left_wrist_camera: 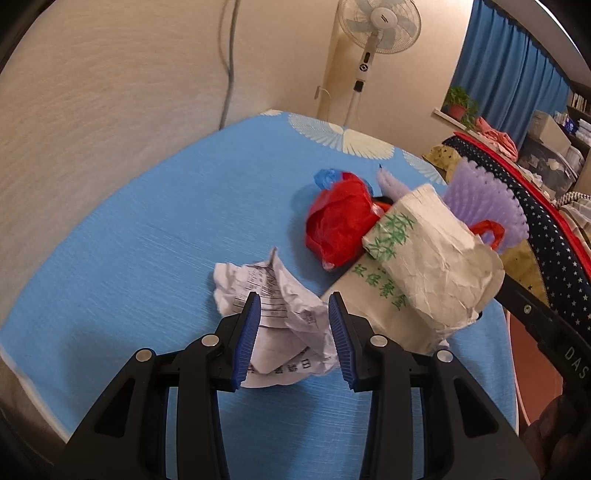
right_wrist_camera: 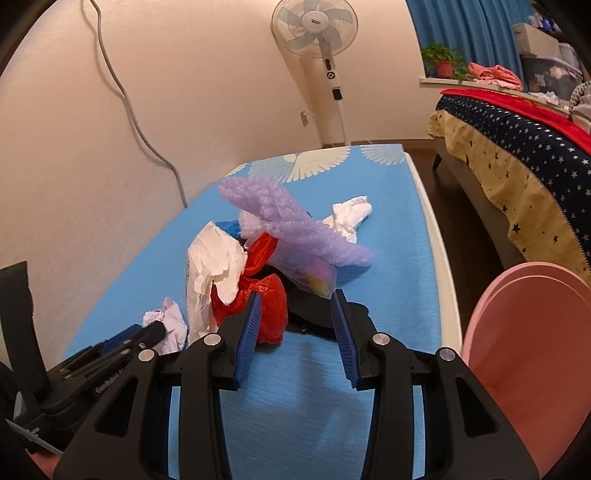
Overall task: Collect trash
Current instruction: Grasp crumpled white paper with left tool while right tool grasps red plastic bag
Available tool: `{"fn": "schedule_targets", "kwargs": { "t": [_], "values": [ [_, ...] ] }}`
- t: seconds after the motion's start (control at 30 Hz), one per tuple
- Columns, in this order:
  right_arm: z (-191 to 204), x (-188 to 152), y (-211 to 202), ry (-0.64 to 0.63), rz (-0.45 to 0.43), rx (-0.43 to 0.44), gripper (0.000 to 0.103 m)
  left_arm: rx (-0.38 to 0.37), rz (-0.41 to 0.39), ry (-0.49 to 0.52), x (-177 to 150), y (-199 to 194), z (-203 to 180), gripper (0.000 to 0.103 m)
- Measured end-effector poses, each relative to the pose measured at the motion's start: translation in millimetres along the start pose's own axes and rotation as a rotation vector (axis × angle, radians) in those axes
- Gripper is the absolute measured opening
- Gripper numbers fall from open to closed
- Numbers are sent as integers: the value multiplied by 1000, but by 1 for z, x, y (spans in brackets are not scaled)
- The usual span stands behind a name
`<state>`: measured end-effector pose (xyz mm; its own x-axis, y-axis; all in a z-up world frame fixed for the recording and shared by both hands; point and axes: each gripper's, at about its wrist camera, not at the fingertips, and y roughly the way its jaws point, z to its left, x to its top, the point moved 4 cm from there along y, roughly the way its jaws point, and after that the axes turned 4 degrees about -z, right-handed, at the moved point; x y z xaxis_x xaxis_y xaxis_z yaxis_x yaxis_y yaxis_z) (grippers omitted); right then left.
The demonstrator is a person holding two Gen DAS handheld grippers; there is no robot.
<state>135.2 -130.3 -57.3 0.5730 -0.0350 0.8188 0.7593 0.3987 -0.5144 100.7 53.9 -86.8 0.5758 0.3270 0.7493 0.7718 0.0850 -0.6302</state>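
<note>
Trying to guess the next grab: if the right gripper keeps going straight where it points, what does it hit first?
Probably the red plastic bag, just beyond the right gripper on the left pad's side, with something dark beside it; depth is unclear.

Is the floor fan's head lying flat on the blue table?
No, the fan stands upright on the floor against the wall, beyond the far end of the table.

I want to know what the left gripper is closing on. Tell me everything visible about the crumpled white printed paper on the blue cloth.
The crumpled white printed paper is a thin sheet with rows of black print, like a receipt or form, balled loosely with sharp creases and one corner sticking up. It lies on the blue cloth, between the blue ribbed pads of the left gripper, which appear to press its sides. Its right edge lies against the creased white paper bag with green characters.
</note>
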Motion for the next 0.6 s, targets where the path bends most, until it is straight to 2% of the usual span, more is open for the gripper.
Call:
{"fn": "schedule_targets", "kwargs": {
  "t": [0.1, 0.23, 0.37, 0.4, 0.5, 0.53, 0.6],
  "values": [
    [5, -1, 3, -13, 9, 33, 40, -4, 23, 9, -2, 6, -3, 38],
    [10, -3, 4, -25, 18, 55, 40, -7, 50, 8, -4, 12, -3, 21],
    [13, -5, 6, -30, 33, 80, 38, -13, 45, 16, -2, 9, -5, 12],
    [14, -5, 6, -33, 34, 87, 34, -13, 41, 20, -1, 8, -5, 9],
    [18, -5, 7, -45, 43, 107, 20, -9, 36, 24, -1, 3, -3, 8],
    [20, -5, 7, -50, 45, 114, 10, -10, 36, 23, 0, 2, -3, 8],
    [23, -5, 6, -64, 51, 126, 2, -12, 33, 22, 1, 0, -2, 8]
  ]
}}
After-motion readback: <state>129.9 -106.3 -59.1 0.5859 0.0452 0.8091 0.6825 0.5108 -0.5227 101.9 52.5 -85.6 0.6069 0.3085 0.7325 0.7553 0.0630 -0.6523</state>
